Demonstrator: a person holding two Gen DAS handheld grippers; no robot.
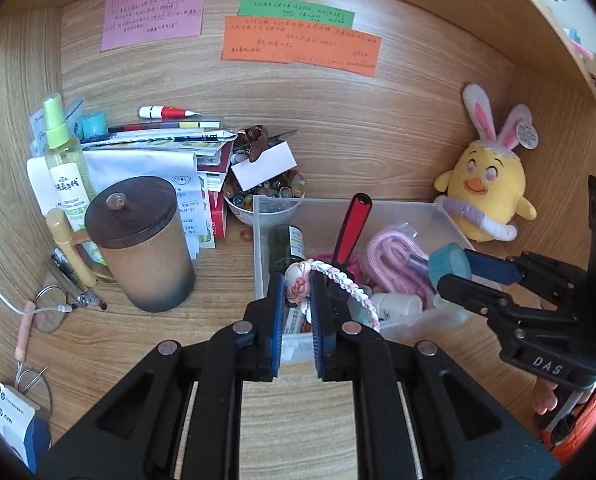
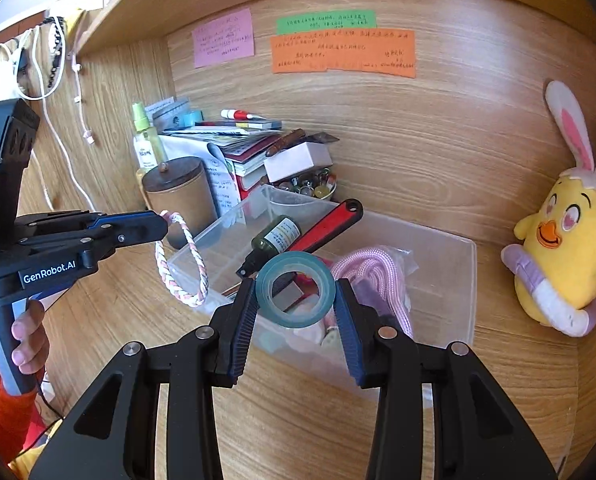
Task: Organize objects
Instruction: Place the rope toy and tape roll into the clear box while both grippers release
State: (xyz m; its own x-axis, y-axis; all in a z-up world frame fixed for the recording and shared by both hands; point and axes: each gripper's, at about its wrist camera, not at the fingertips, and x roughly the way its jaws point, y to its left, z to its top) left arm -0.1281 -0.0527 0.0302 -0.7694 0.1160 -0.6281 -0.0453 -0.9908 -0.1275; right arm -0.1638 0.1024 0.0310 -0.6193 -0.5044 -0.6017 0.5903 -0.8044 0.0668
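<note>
1. Left tool (image 1: 297, 286) clamped on a small pink charm (image 1: 298, 280) fixed to a pink-and-white braided loop (image 2: 182, 260); loop hanging free just left of the clear plastic bin (image 2: 450, 276), above the tabletop (image 2: 298, 412).
2. Right tool (image 2: 295, 302) clamped on a teal roll of tape (image 2: 295, 289), held upright over the bin's near edge.
3. Inside the bin: red-and-black handle (image 2: 326, 226) leaning on the far wall, dark green bottle (image 2: 276, 238) on its side, coiled pink cord (image 2: 372, 270).
4. Brown lidded mug (image 1: 142, 240) left of the bin; bowl of marbles (image 1: 264, 196) behind it.
5. Yellow plush chick (image 1: 484, 196) well right, against the wooden wall.
</note>
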